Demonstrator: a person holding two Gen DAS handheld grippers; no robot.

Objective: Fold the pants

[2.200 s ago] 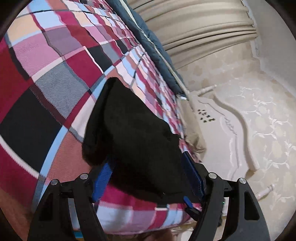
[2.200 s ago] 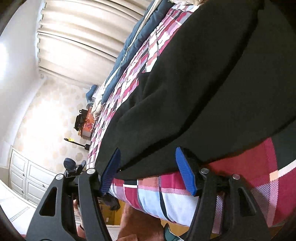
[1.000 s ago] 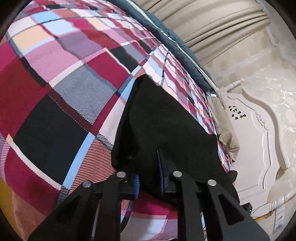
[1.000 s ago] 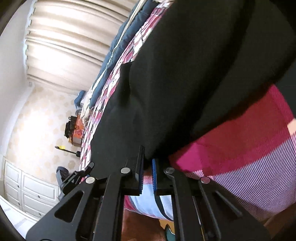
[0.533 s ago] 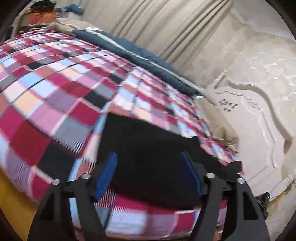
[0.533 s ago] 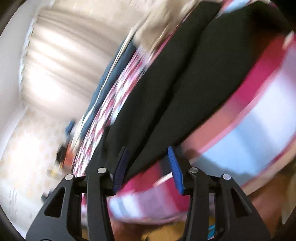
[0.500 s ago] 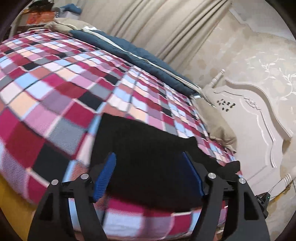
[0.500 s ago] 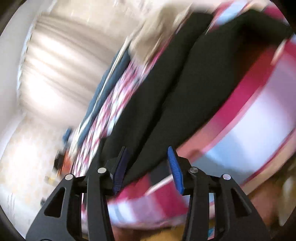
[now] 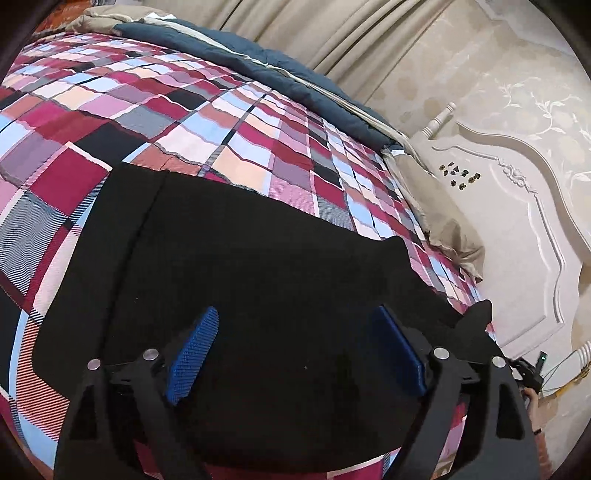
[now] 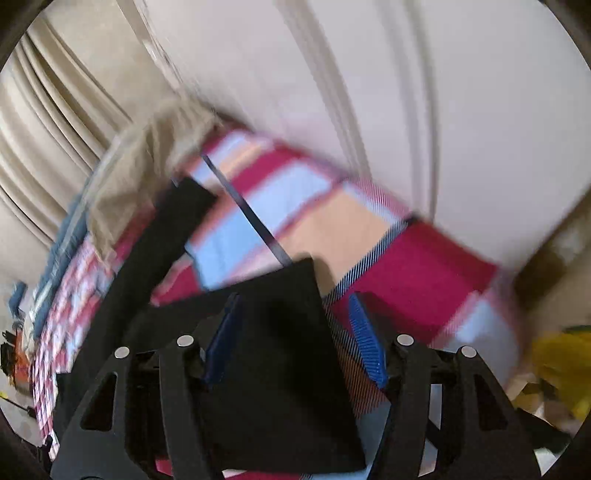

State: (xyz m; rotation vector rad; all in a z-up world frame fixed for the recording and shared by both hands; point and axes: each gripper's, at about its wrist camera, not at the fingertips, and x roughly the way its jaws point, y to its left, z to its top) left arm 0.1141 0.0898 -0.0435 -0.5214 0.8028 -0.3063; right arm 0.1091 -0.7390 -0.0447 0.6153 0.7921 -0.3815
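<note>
Black pants point(image 9: 240, 258) lie flat on the checked bedspread point(image 9: 166, 103), their length running from the near left toward the headboard. My left gripper point(image 9: 295, 317) is open and empty, hovering over the middle of the pants near the bed's front edge. In the blurred right wrist view, the pants point(image 10: 280, 332) show two separate leg ends, one near, one farther point(image 10: 184, 206). My right gripper point(image 10: 295, 299) is open and empty, with the near leg end between its blue pads.
A dark blue duvet point(image 9: 258, 62) lies rolled along the far side of the bed. A beige pillow point(image 9: 436, 218) sits by the white carved headboard point(image 9: 517, 206). Curtains point(image 9: 314, 29) hang behind. Something yellow point(image 10: 561, 358) lies beside the bed.
Both grippers were shut on the pants' edge a second ago and have opened and let go. The left has risen above the pants. The right has swung fast toward the leg ends.
</note>
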